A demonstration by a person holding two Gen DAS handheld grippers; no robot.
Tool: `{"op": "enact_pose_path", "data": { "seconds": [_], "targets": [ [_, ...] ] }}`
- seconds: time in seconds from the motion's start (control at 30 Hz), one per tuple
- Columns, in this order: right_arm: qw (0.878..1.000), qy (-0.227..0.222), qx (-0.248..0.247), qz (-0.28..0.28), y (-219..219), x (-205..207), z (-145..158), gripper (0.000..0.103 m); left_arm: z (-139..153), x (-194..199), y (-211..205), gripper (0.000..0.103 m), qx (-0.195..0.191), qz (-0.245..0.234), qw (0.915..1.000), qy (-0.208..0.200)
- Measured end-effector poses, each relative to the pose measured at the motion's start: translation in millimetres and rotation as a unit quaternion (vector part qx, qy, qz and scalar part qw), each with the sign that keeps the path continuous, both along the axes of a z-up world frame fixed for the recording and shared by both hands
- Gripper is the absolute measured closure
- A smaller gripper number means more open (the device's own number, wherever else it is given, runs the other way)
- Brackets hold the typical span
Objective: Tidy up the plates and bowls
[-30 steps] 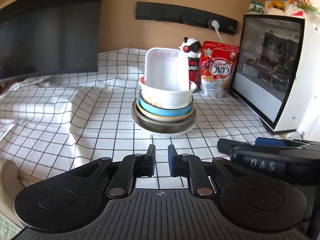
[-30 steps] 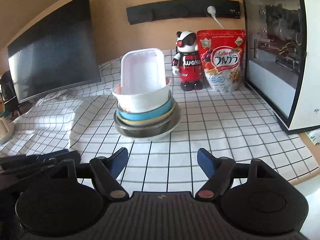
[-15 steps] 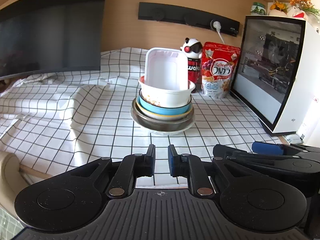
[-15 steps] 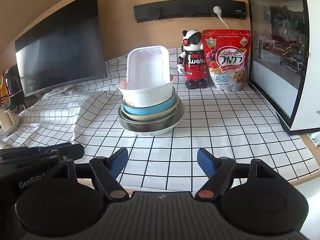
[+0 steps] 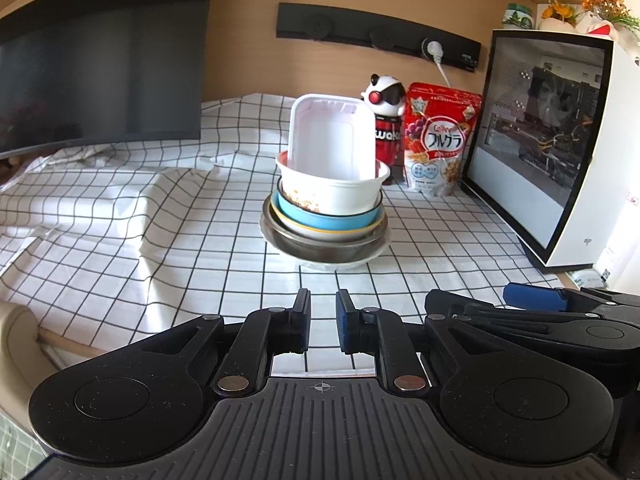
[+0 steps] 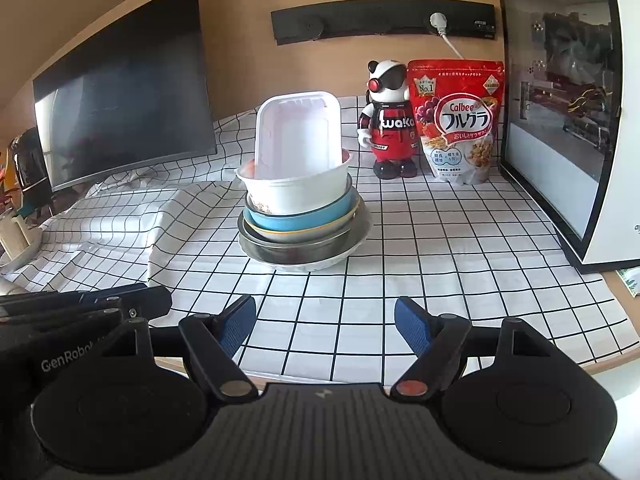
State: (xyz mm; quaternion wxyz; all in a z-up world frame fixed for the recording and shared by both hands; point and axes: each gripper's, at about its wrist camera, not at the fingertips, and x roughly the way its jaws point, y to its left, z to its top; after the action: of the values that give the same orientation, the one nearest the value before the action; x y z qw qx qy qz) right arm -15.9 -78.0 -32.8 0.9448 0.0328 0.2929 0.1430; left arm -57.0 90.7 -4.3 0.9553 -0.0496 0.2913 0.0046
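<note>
Jaws of the left gripper (image 5: 322,322) stand nearly together, empty; the right gripper (image 6: 325,325) has its jaws wide apart, empty. Both hover over the checked tabletop (image 6: 440,248), near a stack of bowls (image 6: 298,216) topped by an upright white tray (image 6: 298,138).

Left gripper (image 5: 322,322) jaws nearly closed; right gripper (image 6: 325,322) jaws wide.

Both wrist views look forward, low over the table's front edge, sharing the stacked bowls (image 5: 326,208) (image 6: 300,208) ahead.
</note>
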Motion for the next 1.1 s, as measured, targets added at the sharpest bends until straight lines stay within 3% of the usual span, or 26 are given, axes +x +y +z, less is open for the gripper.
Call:
{"op": "enact_pose_path", "data": {
  "seconds": [1.1],
  "targets": [
    [1.0, 0.005, -0.002, 0.006, 1.8, 6.7, -3.2, 0.026, -4.1, 9.2, 1.2, 0.087, -0.009, 0.002, 0.9999, 0.012]
  ]
}}
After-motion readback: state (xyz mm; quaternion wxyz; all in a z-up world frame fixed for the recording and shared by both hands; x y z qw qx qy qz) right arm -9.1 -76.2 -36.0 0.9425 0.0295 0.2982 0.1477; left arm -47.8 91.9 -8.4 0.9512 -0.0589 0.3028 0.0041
